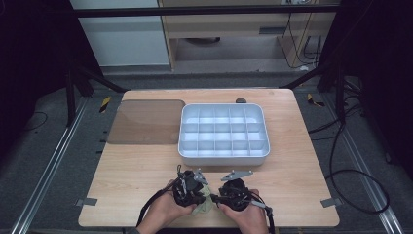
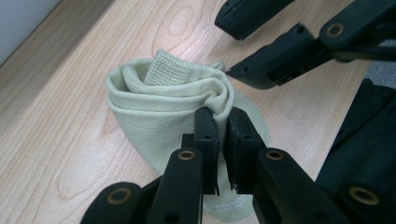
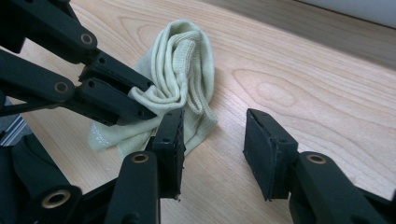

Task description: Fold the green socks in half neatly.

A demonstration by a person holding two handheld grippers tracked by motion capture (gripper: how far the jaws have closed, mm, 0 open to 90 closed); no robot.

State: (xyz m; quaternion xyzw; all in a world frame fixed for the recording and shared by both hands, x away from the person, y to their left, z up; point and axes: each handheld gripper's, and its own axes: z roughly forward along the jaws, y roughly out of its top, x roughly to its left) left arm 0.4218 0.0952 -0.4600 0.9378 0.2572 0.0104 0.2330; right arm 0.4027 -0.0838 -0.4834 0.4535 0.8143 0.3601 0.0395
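A pale green sock [image 1: 205, 203] lies bunched and partly rolled on the wooden table [image 1: 292, 185] near its front edge, between my two grippers. My left gripper [image 2: 223, 116] is shut on a fold of the sock's [image 2: 159, 107] rolled edge. In the right gripper view the left gripper [image 3: 149, 100] pinches the sock [image 3: 187, 60] from the left. My right gripper [image 3: 212, 126] stands open, its left jaw beside the sock and bare table between the pads. In the left gripper view the right gripper [image 2: 226, 46] sits just beyond the sock, its lower jaw tip touching the cloth.
A white tray [image 1: 263, 151] divided into several compartments stands in the middle of the table. A brownish translucent sheet [image 1: 146, 122] lies flat to its left. A small dark object [image 1: 241, 101] sits behind the tray at the far edge.
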